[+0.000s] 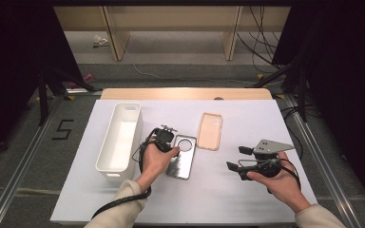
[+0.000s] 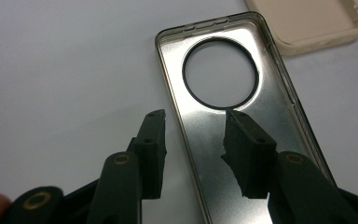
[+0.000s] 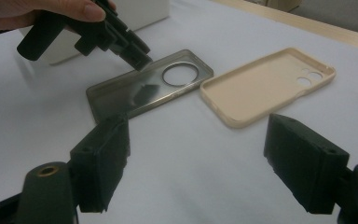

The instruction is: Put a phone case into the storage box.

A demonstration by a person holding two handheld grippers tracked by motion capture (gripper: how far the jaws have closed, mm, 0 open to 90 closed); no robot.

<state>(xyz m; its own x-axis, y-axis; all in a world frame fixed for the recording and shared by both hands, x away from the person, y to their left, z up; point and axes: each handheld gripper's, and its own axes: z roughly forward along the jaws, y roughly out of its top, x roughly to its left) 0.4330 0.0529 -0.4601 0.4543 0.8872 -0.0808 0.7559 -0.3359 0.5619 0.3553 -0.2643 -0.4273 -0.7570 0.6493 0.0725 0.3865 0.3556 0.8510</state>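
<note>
Left gripper (image 3: 137, 58) over grey case (image 3: 121, 91), beige case (image 3: 261, 88) beside

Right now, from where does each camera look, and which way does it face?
High view: above the table's near side, facing forward and down; both forearms show.
Left gripper view: on the left gripper, looking down at the shiny metallic phone case.
Right gripper view: on the right gripper, facing across the table.
All share the beige soft phone case.

A dark metallic phone case (image 2: 242, 140) with a round camera opening is lying flat, inside up, beside a beige case (image 2: 307, 21).
</note>
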